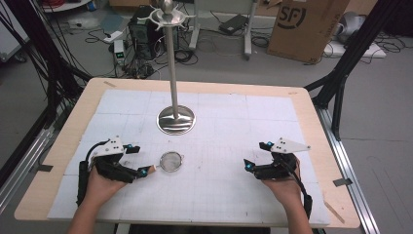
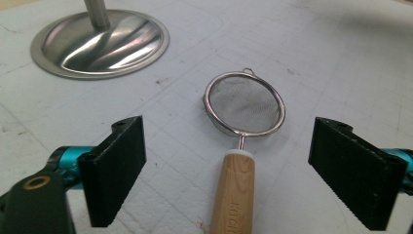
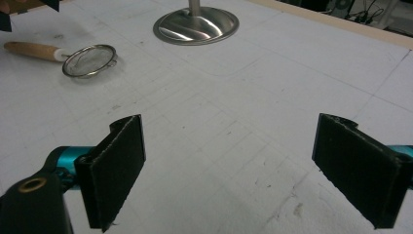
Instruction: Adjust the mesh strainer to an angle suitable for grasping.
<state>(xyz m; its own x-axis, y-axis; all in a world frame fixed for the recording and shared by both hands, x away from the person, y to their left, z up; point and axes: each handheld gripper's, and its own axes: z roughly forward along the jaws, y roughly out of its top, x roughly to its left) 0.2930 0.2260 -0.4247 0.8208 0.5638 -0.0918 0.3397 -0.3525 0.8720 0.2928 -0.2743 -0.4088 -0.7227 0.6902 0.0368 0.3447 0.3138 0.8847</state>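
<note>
A small mesh strainer (image 1: 171, 161) (image 2: 245, 104) (image 3: 89, 60) with a wooden handle (image 2: 234, 192) (image 3: 31, 50) lies flat on the white mat. My left gripper (image 1: 138, 160) (image 2: 242, 178) is open, its jaws standing wide on either side of the handle without touching it. My right gripper (image 1: 257, 156) (image 3: 241, 173) is open over bare mat at the right, nothing between its jaws. A tall steel stand (image 1: 171, 63) rises from a round base (image 1: 176, 120) (image 2: 101, 42) (image 3: 196, 25) behind the strainer, with hooks at its top (image 1: 167, 16).
The white gridded mat (image 1: 234, 122) covers a wooden table (image 1: 311, 117). Beyond it on the floor are cables, a power box (image 1: 141, 29) and a cardboard box (image 1: 307, 24). Black frame legs (image 1: 341, 73) stand at both sides.
</note>
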